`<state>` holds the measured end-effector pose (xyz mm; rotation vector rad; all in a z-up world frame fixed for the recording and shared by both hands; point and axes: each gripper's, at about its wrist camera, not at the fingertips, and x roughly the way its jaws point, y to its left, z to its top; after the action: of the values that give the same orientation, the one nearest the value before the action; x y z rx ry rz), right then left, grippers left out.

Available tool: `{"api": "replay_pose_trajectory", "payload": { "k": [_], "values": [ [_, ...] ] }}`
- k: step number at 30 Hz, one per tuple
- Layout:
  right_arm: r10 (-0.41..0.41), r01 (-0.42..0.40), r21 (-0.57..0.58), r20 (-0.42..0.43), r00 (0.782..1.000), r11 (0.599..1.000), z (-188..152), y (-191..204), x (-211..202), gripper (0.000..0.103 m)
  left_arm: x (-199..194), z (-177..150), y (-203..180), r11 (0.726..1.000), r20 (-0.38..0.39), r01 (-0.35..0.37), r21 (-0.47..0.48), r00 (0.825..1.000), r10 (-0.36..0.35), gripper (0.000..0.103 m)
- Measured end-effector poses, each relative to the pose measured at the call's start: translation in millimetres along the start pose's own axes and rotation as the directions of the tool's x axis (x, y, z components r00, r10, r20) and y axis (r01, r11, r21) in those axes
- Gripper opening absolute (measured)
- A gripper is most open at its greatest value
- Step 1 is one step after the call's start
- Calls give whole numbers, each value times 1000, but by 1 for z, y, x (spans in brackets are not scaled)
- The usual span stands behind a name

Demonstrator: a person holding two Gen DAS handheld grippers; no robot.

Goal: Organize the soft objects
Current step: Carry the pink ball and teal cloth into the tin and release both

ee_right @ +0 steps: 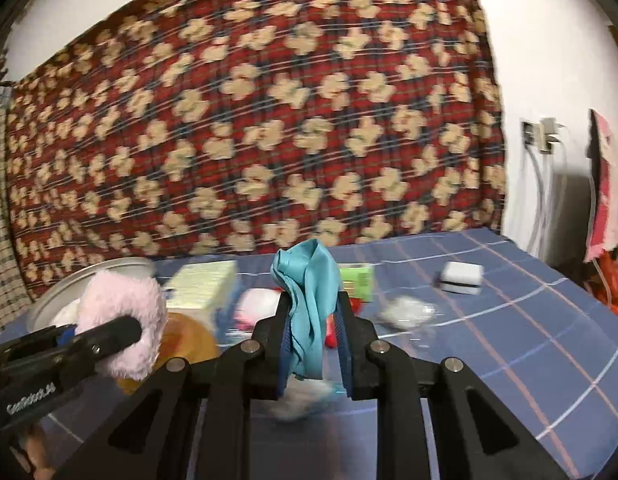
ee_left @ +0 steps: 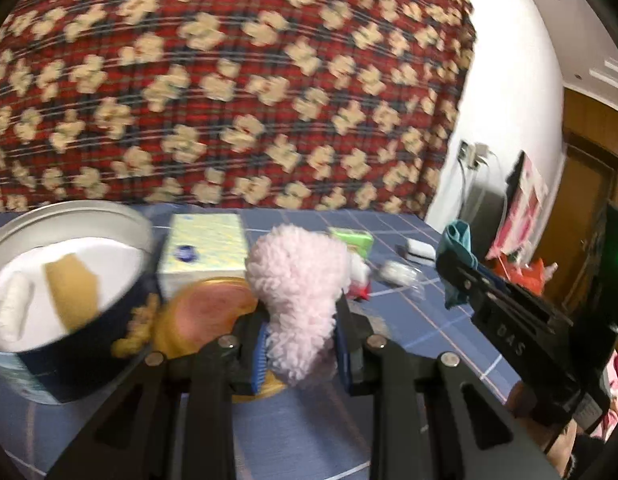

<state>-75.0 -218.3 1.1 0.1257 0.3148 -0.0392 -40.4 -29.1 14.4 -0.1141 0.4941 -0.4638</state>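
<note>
Tin (ee_left: 69, 240) at the bed's left edge, white items inside; tissue box (ee_left: 205, 248) just beside it, orange lid (ee_left: 205, 312) in front. Left gripper (ee_left: 301, 344) clamped on fluffy pink plush (ee_left: 297, 280), held above the blue checked bedspread (ee_left: 429, 320). Right gripper (ee_right: 313, 344) pinching teal cloth (ee_right: 309, 296), raised mid-bed. White box (ee_right: 461, 278) near the right edge.

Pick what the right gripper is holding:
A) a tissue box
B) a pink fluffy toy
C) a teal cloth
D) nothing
C: in the right wrist view the teal cloth hangs pinched in the right gripper, while the pink fluffy toy sits in the left gripper.
</note>
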Motion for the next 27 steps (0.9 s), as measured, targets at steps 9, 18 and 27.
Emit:
{"api": "replay_pose_trajectory", "payload": {
  "k": [9, 18, 27],
  "values": [
    [141, -141, -69, -7, 990, 988, 7, 72, 10, 22, -24, 3, 63, 992, 40, -98, -75, 994, 101, 26],
    [261, -261, -106, -18, 965, 959, 15, 135, 26, 22, -48, 12, 120, 962, 83, -229, -152, 966, 243, 26],
    [359, -368, -81, -106, 927, 926, 18, 190, 66, 22, -51, 11, 170, 910, 39, -361, -205, 926, 376, 26]
  ]
}}
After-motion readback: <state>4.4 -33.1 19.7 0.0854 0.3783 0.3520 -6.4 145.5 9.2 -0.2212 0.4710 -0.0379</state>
